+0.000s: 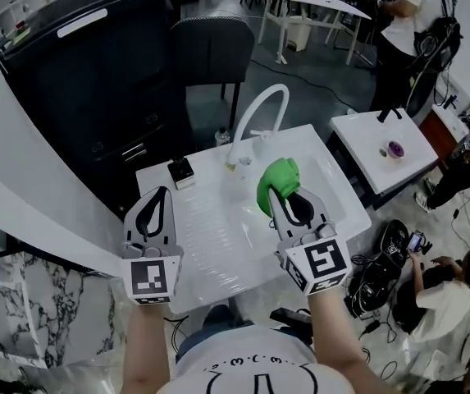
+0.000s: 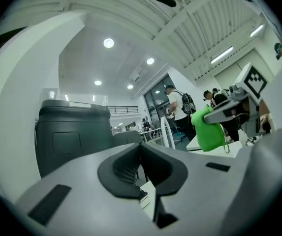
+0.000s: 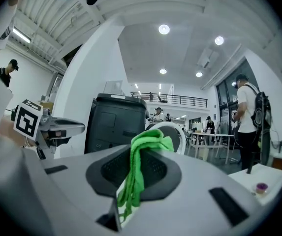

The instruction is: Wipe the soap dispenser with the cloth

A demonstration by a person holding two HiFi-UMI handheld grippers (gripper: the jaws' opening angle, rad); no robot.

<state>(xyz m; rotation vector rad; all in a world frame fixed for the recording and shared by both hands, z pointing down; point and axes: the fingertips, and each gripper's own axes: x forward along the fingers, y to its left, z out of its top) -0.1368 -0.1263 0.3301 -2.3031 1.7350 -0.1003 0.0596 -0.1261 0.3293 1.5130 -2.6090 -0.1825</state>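
1. Green cloth [image 1: 277, 183] is bunched in the right tongs [image 1: 287, 199], whose jaws are clamped on it. In the right gripper view a fold stands up above the dark pads and a strand hangs down between them.
2. The left tongs [image 1: 160, 194] are pressed together with nothing in them. The left gripper view shows the dark pads meeting with only the room behind.
3. Both tools are held over the white bench [image 1: 218, 257], the left one above its near-left part and the right one above its right part, well apart. Each points away from the person, with its marker cube at the near end.
4. A white curved spout [image 1: 259, 113] arches up from the far edge of the bench. At its foot stands a small clear item [image 1: 237, 165] that may be the soap dispenser, though it is too small to tell for sure. The cloth hangs near it, on its near-right side, and contact cannot be made out.
5. A small black-and-white box [image 1: 181, 171] sits on the far-left part of the bench.
6. Beyond the bench stand a large dark cabinet [image 1: 95, 72] at far left and a dark chair [image 1: 214, 52].
7. To the right is a second white table [image 1: 366, 142] with a small purple thing [image 1: 396, 148] on it. People stand and sit around that side.
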